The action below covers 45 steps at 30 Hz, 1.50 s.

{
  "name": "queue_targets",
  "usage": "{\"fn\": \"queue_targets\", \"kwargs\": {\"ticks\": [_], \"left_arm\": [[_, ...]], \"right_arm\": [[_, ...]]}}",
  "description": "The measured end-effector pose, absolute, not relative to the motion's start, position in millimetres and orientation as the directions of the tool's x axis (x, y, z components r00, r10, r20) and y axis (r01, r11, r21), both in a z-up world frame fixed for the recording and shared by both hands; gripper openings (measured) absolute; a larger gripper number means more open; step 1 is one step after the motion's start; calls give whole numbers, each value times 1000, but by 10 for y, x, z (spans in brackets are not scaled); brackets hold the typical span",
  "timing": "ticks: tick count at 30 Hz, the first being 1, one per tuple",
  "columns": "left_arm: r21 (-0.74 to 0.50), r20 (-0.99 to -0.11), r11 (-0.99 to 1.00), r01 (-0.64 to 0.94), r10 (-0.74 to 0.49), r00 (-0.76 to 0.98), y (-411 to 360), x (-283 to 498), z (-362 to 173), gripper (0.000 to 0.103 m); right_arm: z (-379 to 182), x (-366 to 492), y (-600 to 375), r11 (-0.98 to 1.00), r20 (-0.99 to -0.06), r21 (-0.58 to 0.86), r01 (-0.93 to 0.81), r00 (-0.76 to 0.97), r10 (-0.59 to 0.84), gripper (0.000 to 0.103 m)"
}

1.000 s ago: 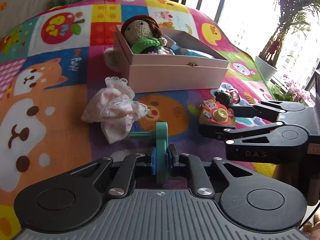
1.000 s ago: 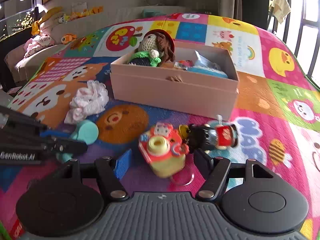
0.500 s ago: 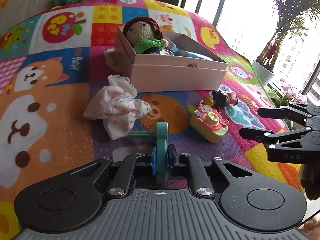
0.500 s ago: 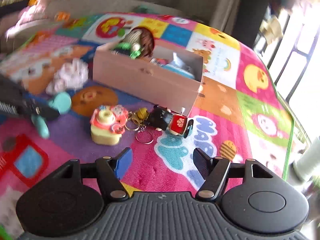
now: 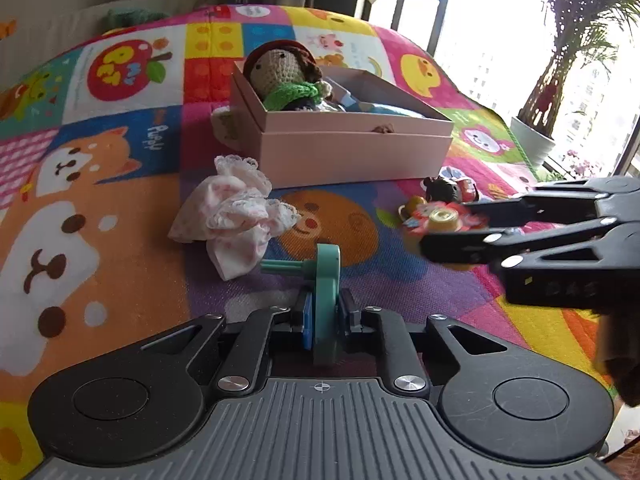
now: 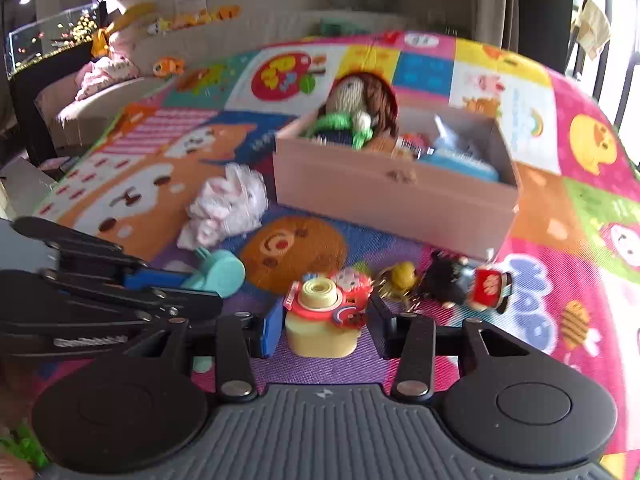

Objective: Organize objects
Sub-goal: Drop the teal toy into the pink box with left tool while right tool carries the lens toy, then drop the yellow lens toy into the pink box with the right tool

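On the bright play mat (image 6: 580, 208), a green toy (image 5: 326, 280) is pinched by the left gripper (image 5: 324, 316) while the right gripper (image 6: 322, 330) is being closed around the yellow toy camera (image 6: 322, 320), which must next be gripped, lifted and put in the pink box (image 6: 392, 200).

Window glare — fisheye warp, blur

colourful play mat (image 5: 120, 208) carries pink box (image 5: 352, 152), lace cloth (image 5: 236, 216), keychain doll (image 6: 464, 280).
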State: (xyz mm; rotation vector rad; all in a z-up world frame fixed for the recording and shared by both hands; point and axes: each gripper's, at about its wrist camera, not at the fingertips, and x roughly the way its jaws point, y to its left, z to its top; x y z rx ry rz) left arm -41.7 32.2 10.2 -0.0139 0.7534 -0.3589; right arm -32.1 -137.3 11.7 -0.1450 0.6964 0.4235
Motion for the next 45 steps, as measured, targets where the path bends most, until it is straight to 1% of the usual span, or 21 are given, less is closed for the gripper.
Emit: {"fn": "queue_targets", "kwargs": {"ticks": [6, 9, 11, 14, 16, 19, 21, 22, 24, 26, 30, 33, 36, 39, 45], "left_arm": [[-84, -663, 942, 324, -296, 688, 223, -459, 114, 14], [-163, -642, 929, 333, -357, 678, 255, -390, 242, 14], [-155, -588, 921, 356, -376, 716, 225, -290, 493, 14], [-82, -475, 919, 387, -377, 795, 136, -43, 1003, 14], [-64, -414, 911, 407, -396, 820, 29, 166, 1306, 14], [-46, -371, 910, 411, -398, 839, -167, 516, 1486, 14], [-76, -382, 918, 388, -386, 840, -261, 768, 1390, 14], [-105, -401, 918, 383, -391, 828, -295, 884, 1283, 17], [-139, -447, 918, 371, -393, 804, -349, 1048, 1035, 17], [-162, -464, 922, 351, -385, 798, -347, 1099, 864, 17], [-257, -419, 912, 321, -404, 813, -60, 1006, 883, 17], [-262, -406, 916, 303, -389, 827, 218, 795, 936, 17], [-286, -440, 917, 277, -382, 813, 462, 525, 845, 17], [-320, -478, 908, 272, -402, 780, 635, 249, 686, 17], [-346, -533, 904, 249, -408, 741, 816, 20, 426, 17]], "right_arm": [[626, -563, -1803, 918, -540, 83, -389, 756, 369, 43], [785, -578, -1985, 932, -493, 98, -349, 797, 350, 43], [855, -557, -2085, 941, -466, 101, -323, 820, 332, 43], [921, -513, -2212, 950, -433, 110, -294, 846, 312, 43], [956, -485, -2285, 956, -414, 116, -270, 861, 294, 43], [971, -464, -2366, 960, -396, 134, -247, 874, 280, 43], [954, -446, -2403, 962, -400, 140, -233, 876, 270, 43], [939, -433, -2420, 964, -406, 141, -226, 875, 265, 43], [893, -408, -2443, 967, -423, 143, -209, 871, 250, 43], [847, -401, -2465, 971, -441, 142, -191, 866, 235, 43], [817, -387, -2525, 977, -457, 138, -166, 864, 211, 43], [812, -328, -2561, 976, -470, 156, -153, 857, 209, 43], [898, -181, -2538, 971, -478, 171, -167, 848, 229, 43], [1137, 112, -2474, 953, -455, 212, -217, 841, 293, 43], [1611, 1083, -2144, 900, -405, 340, -273, 821, 402, 43]]}}
